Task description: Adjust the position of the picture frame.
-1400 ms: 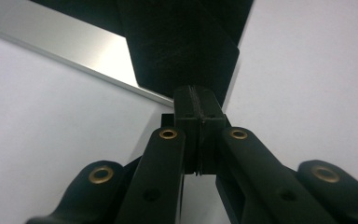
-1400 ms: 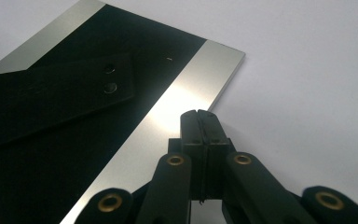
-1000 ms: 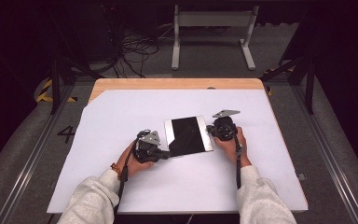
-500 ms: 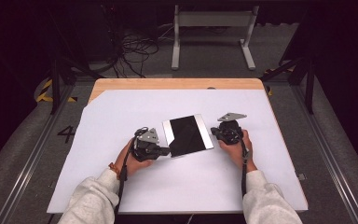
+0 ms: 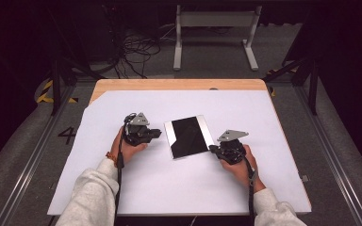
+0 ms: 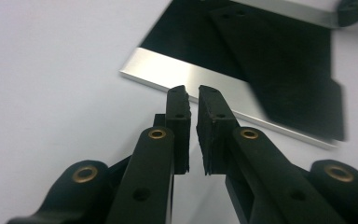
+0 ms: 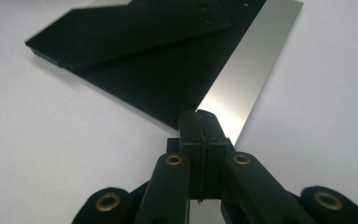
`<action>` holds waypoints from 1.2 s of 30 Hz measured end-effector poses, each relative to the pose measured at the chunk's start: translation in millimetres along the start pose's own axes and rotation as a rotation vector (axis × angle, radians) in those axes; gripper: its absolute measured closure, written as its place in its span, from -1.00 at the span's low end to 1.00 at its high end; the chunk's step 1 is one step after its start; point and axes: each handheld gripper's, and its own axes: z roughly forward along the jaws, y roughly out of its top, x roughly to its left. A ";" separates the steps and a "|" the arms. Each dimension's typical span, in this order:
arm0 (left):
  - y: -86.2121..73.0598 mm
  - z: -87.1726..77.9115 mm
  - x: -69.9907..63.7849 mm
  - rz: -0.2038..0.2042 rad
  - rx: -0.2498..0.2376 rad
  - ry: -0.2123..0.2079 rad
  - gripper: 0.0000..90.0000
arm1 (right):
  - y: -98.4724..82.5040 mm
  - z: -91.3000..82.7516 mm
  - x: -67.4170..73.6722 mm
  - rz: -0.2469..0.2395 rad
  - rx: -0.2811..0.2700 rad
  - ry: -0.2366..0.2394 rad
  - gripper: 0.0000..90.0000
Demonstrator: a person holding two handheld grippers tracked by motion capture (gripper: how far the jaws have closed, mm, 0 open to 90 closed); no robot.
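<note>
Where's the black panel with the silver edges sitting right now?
In the high view the black panel lies flat near the middle of the white table, between the left gripper and the right gripper, touching neither.

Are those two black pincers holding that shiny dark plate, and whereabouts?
Nothing is held. The left gripper, jaws just opening slightly, and the shut right gripper sit clear of the plate.
</note>
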 end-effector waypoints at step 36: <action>36.3 55.1 37.1 -0.073 0.086 0.061 0.82 | -8.6 1.0 2.1 -0.012 -0.023 -0.079 1.00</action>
